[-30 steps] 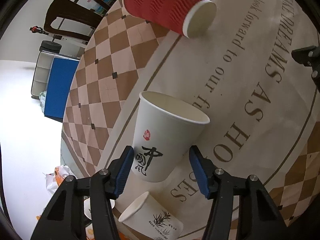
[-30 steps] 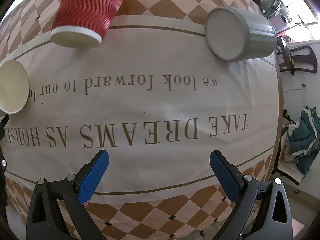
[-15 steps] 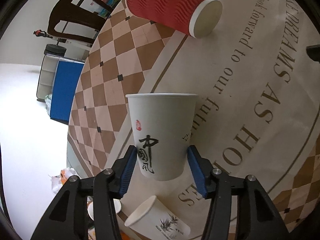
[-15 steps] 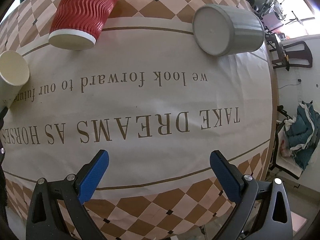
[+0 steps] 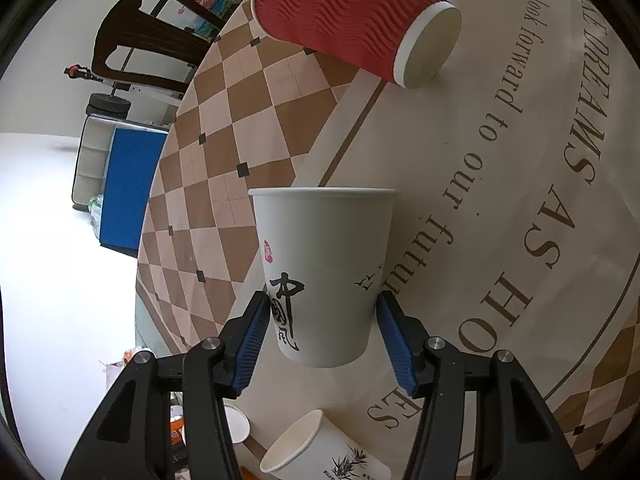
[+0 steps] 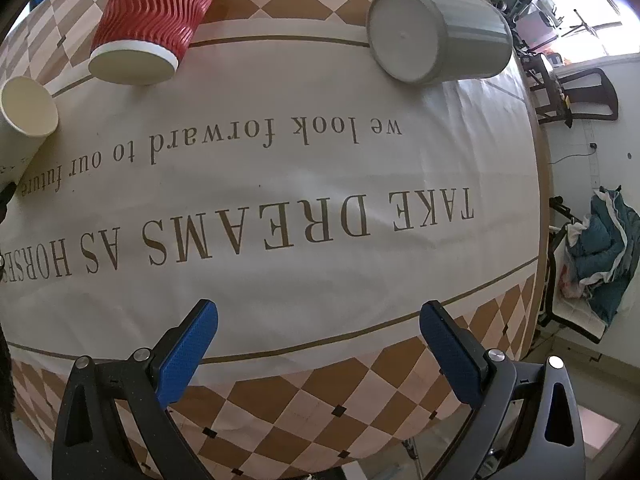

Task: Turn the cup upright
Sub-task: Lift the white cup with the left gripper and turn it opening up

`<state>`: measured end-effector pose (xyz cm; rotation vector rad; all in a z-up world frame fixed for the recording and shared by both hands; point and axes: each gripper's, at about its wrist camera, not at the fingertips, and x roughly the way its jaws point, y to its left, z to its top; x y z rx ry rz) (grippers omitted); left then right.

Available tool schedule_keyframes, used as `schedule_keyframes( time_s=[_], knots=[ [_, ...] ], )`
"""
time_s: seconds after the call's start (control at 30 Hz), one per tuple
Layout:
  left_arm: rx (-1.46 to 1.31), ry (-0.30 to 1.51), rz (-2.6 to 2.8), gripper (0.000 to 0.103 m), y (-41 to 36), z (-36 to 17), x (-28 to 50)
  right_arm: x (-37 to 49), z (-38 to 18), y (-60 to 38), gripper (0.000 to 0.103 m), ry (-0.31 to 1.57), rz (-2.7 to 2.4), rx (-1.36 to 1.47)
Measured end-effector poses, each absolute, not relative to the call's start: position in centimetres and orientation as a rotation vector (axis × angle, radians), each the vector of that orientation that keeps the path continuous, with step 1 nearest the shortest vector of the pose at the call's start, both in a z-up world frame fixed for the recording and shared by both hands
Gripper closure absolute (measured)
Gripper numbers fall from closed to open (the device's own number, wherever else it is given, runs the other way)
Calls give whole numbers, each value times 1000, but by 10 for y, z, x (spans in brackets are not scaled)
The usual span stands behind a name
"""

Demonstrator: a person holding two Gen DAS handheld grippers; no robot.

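My left tool (image 5: 320, 322) is clenched on the lower wall of the white paper cup (image 5: 322, 264), which is held mouth-up over the table (image 5: 500, 240). My right tool (image 6: 316, 344) is released, holding nothing. The red ribbed cup (image 5: 344, 12) lies on its side beyond.

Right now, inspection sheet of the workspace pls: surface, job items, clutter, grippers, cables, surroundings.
Surface: round table under a printed checkered cloth.
Job's things: white paper cup held rim-up; red ripple cup, grey cup and bamboo-print paper cup on their sides.
Clutter: nothing seen.
Grippers: left gripper clamps the white cup; right gripper open, holding nothing.
Cables: one along the wall.
Surroundings: dark chair, blue bin, clothes pile.
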<state>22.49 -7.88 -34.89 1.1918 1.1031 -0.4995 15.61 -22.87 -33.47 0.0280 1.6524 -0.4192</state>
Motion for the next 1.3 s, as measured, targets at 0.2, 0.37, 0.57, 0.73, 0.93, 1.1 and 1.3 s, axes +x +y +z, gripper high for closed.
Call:
schedule_keyframes(
  time_s=[0.2, 0.37, 0.57, 0.73, 0.93, 1.1, 1.3],
  knots=[
    [1156, 1125, -488, 49, -78, -350, 236, 156, -332, -231, 1, 1651, -421, 28],
    [1118, 1144, -478, 50, -78, -348, 240, 156, -329, -231, 1, 1648, -423, 26],
    [996, 1194, -467, 50, -69, -332, 245, 155, -329, -236, 1, 1647, -433, 47],
    [816, 1266, -440, 50, -57, -310, 245, 152, -329, -241, 1, 1644, -434, 78],
    [569, 1362, -376, 50, -45, -283, 228, 146, -327, -245, 1, 1630, -425, 101],
    [405, 1412, -289, 50, -43, -267, 198, 132, -316, -249, 1, 1599, -402, 98],
    [214, 1467, -194, 50, -43, -261, 156, 103, -307, -258, 1, 1580, -356, 75]
  ],
)
